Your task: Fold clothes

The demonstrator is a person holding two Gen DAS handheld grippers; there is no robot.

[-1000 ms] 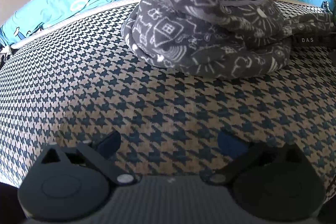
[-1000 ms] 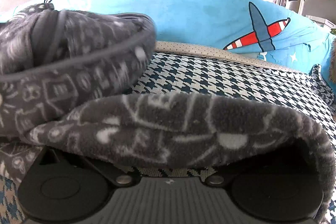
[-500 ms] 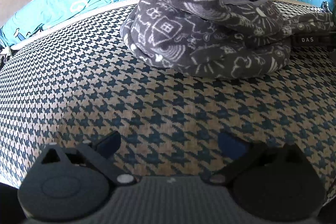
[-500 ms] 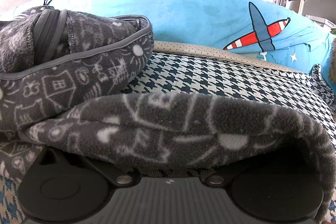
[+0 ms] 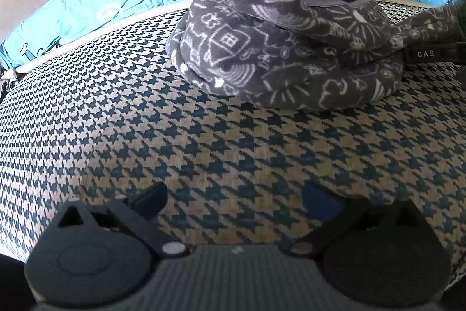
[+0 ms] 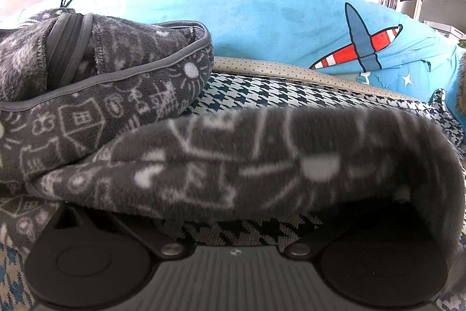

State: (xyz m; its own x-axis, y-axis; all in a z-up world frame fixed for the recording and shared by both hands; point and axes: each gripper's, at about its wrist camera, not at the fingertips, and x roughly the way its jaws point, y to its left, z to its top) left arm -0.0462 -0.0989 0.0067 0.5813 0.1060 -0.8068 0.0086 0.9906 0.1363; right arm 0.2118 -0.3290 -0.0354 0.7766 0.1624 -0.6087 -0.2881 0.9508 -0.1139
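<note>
Dark grey fleece garment with white doodle print (image 6: 233, 159) is draping over the right gripper (image 6: 233, 212), hiding both fingertips; grip state unclear. Nearest fold is blurring. Garment's left part is running off the frame edge.

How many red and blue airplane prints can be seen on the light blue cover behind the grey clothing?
1. The airplane print sits right of the grey fleece garment on the light blue cover; the garment may hide others.
</note>
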